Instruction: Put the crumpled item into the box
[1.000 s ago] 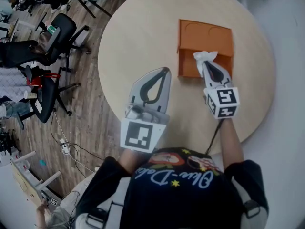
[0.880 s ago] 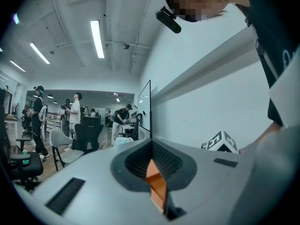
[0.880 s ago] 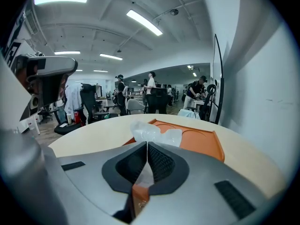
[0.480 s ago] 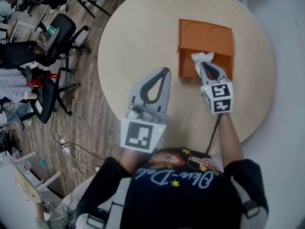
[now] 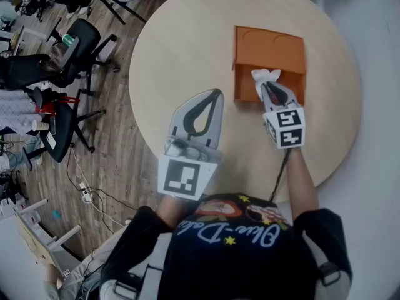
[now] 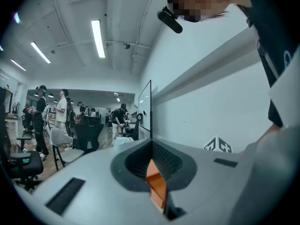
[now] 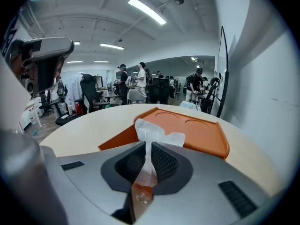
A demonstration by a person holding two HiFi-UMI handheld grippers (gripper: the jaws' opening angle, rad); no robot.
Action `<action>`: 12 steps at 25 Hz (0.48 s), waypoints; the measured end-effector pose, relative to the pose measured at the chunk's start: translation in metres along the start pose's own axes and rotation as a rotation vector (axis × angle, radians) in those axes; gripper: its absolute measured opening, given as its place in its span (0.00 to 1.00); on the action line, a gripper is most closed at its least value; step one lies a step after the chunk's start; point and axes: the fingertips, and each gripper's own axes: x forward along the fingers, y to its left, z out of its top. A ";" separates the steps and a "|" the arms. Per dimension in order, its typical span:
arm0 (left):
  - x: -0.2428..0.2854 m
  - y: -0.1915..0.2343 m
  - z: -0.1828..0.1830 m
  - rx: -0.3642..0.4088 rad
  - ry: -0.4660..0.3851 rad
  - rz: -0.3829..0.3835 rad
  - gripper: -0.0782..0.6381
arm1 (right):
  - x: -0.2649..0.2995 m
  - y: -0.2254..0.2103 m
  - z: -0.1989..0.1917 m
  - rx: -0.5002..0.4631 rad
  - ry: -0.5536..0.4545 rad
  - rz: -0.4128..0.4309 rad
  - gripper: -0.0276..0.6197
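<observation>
An orange box (image 5: 269,61) with its lid folded back lies on the round table (image 5: 187,49), toward the far right. My right gripper (image 5: 269,87) is shut on a crumpled white item (image 5: 265,75), and holds it over the box's near part. In the right gripper view the white item (image 7: 154,134) sticks up from between the shut jaws, with the orange box (image 7: 192,131) just beyond. My left gripper (image 5: 211,94) is shut with nothing in it, held over the table's near side, left of the box. In the left gripper view the left gripper (image 6: 151,142) points up and away from the table.
Office chairs (image 5: 69,49) stand on the wooden floor left of the table. A power strip and cables (image 5: 84,192) lie on the floor at the lower left. The table's edge runs close to my body. People stand far off in the room.
My right gripper has moved a little forward and left with the crumpled item, further over the box. The left gripper has not moved.
</observation>
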 end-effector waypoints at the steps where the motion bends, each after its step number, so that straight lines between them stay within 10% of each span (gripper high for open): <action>1: -0.001 0.000 0.000 0.001 -0.001 0.000 0.10 | -0.001 0.000 0.000 0.001 -0.001 -0.002 0.07; 12: -0.011 0.001 0.005 0.009 -0.018 0.011 0.10 | -0.024 -0.004 0.021 0.060 -0.096 -0.051 0.13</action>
